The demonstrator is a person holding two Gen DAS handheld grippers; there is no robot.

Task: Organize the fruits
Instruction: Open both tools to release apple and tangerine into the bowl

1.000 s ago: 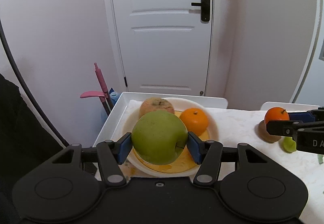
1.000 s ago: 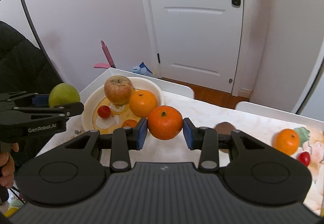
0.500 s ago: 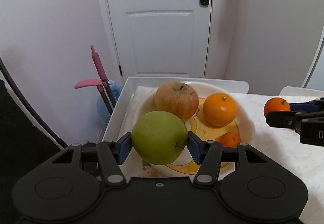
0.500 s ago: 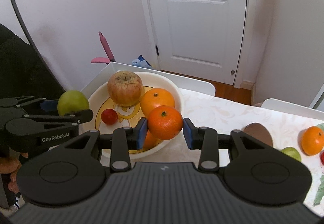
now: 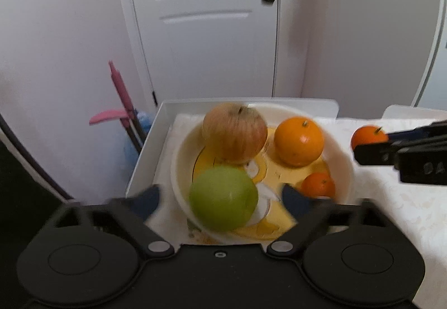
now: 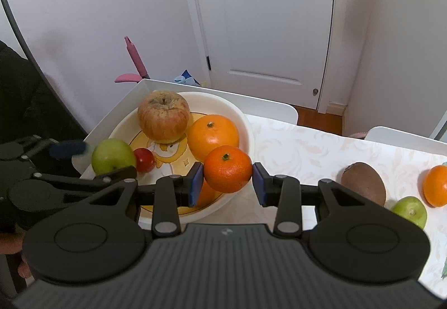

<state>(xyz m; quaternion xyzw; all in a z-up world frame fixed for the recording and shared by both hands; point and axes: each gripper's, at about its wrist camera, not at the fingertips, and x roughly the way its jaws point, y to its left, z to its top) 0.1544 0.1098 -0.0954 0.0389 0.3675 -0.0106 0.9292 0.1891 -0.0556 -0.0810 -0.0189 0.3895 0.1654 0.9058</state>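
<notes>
Since 0.5 s ago left gripper point(image 5: 220, 198) has spread its pads; green apple point(image 5: 223, 197) now sits free on near-left rim of bowl point(image 5: 178, 152), w/ red apple point(image 5: 234, 131), big orange point(image 5: 299, 141) & small mandarin point(image 5: 318, 184) inside. Right gripper point(image 6: 227, 182) clenches a mandarin point(image 6: 227, 169) over bowl's right edge

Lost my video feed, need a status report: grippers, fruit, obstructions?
Left gripper open, green apple released over bowl. Right gripper shut on tangerine, near bowl rim. Nothing blocking.
</notes>
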